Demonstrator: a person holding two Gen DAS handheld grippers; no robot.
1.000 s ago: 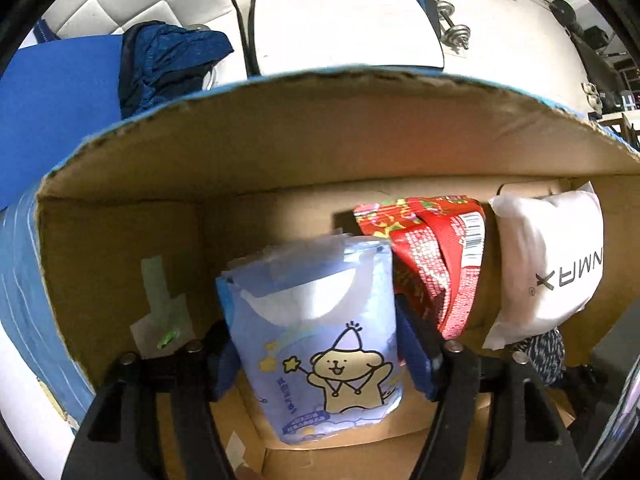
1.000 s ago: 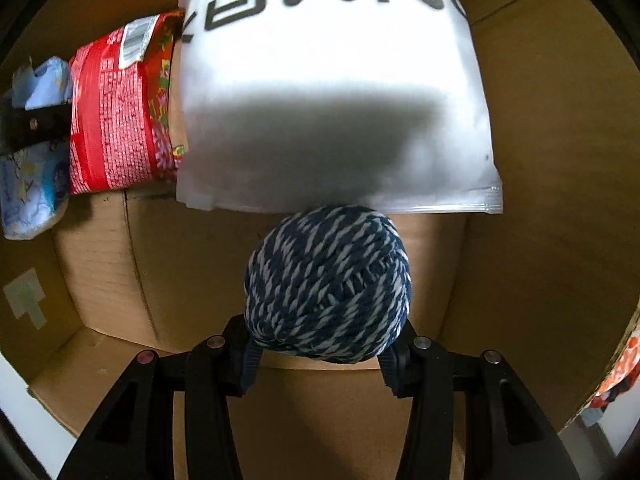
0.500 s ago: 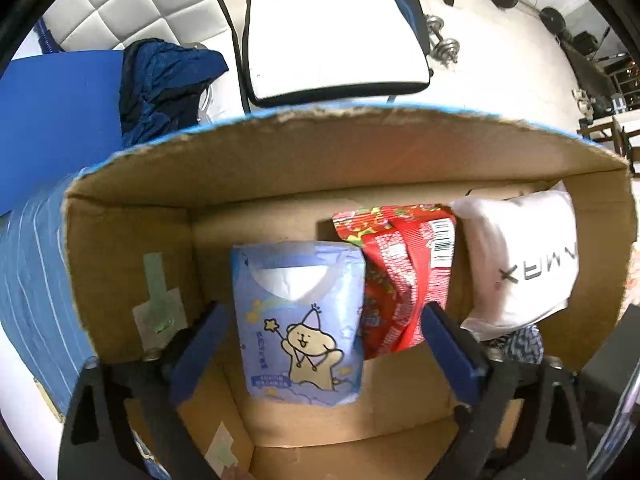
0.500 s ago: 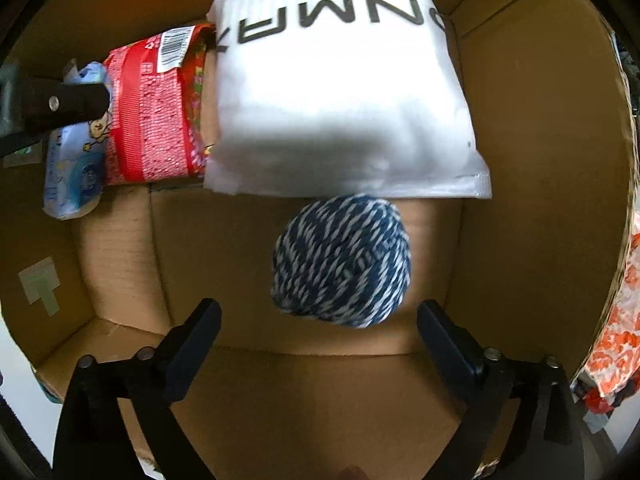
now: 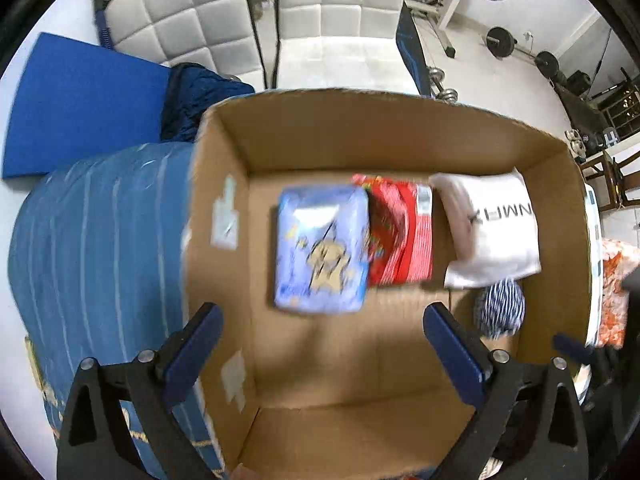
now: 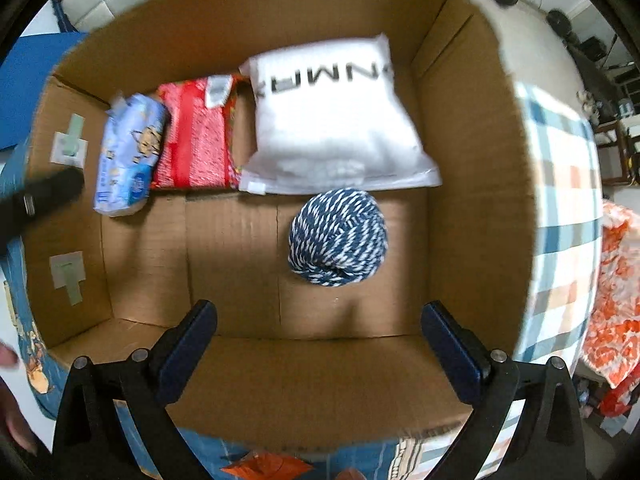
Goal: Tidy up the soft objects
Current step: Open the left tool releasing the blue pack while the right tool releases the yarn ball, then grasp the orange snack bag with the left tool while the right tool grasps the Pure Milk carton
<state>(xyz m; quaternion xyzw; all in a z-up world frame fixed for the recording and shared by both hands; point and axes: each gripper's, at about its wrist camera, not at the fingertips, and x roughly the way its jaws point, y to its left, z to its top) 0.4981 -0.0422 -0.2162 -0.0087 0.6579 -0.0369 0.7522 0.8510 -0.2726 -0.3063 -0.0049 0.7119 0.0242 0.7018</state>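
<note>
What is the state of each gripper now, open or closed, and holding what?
Left gripper: open, jaws just opened, holding nothing.
Right gripper: open, jaws just opened, holding nothing; yarn ball lies in the box.

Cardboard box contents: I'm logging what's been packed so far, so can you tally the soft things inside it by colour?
Light blue: 1, the cartoon-print pack
Red: 1, the snack bag
White: 1, the lettered pouch
Blue and white: 1, the yarn ball
Total: 4, all inside the cardboard box
</note>
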